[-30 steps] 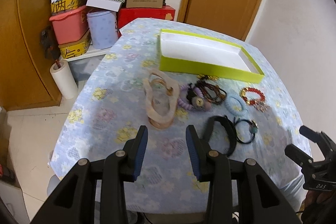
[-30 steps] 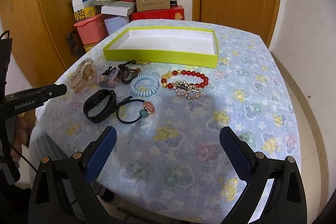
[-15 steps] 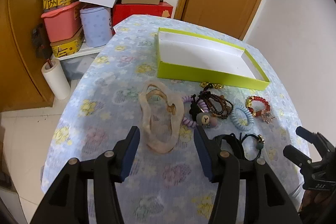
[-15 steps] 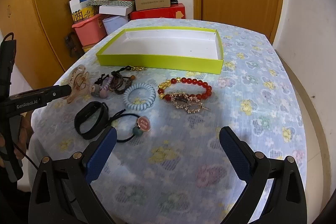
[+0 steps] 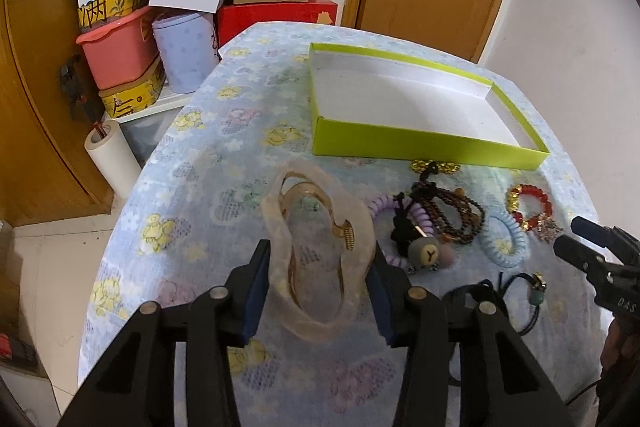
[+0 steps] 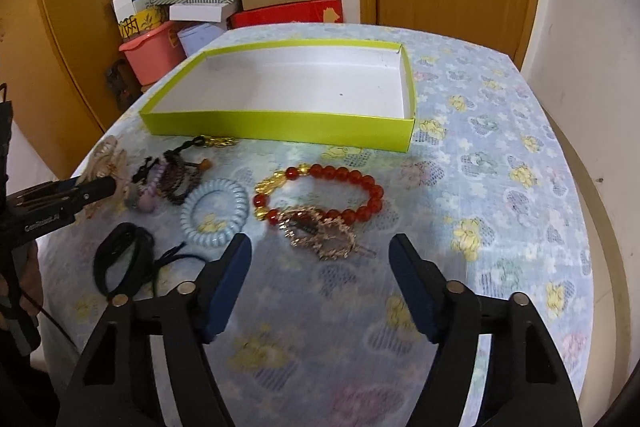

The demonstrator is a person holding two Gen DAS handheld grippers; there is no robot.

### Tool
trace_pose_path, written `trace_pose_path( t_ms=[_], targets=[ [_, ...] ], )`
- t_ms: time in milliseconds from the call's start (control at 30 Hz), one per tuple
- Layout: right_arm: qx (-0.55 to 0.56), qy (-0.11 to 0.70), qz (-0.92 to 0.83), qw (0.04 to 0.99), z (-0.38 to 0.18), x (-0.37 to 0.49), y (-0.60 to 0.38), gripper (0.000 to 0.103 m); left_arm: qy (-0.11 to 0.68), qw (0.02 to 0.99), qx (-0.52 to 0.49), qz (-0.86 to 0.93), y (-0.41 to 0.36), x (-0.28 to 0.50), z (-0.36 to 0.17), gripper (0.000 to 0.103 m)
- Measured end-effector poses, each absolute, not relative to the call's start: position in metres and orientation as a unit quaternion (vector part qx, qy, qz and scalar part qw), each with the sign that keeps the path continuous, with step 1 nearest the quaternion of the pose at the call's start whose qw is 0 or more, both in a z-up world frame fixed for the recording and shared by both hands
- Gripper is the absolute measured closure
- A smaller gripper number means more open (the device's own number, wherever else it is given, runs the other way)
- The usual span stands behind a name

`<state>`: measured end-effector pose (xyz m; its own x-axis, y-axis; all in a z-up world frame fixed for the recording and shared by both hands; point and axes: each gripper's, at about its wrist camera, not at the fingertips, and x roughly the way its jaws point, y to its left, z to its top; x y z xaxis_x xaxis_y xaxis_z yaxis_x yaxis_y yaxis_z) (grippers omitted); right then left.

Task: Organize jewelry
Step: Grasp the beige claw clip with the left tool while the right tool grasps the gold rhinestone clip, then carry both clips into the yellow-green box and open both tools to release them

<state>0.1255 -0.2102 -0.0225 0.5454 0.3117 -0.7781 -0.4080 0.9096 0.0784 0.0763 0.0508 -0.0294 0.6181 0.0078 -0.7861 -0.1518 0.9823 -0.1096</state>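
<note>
While our left gripper has dropped in from short of the pieces, its jaws now closing either side of the large translucent beige plastic hair claw, we judge a first pick near; whether the pads press yet, we cannot tell. Our right gripper, also narrowing, holds nothing and has neared the gold filigree hair clip on the flowered blue tablecloth. Ahead, the shallow lime-green cardboard box stands bare. Our gripper hides the claw's near end.
</note>
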Motion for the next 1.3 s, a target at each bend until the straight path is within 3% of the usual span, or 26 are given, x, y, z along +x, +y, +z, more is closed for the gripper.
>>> trace_pose_path(
  t_ms=[100,200,400,900,1300],
  targets=[
    [-0.061,0.434,0.211,0.874,-0.027,0.132,-0.209,0.034,0.433,0.896,-0.087,0.042,0.051,0.077,-0.03,0.057],
    [-0.069,0.437,0.22,0.869,-0.031,0.136,-0.208,0.05,0.432,0.897,-0.085,0.041,0.051,0.078,-0.029,0.057],
    [-0.098,0.44,0.236,0.861,-0.034,0.135,-0.203,0.063,0.432,0.897,-0.086,0.041,0.051,0.078,-0.03,0.058],
    [-0.091,0.44,0.245,0.859,-0.029,0.112,-0.202,0.064,0.425,0.901,-0.079,0.045,0.052,0.069,-0.028,0.06],
    [-0.069,0.409,0.25,0.875,0.002,0.113,-0.208,0.064,0.398,0.914,-0.075,0.011,0.043,0.065,0.005,0.06]
  ],
)
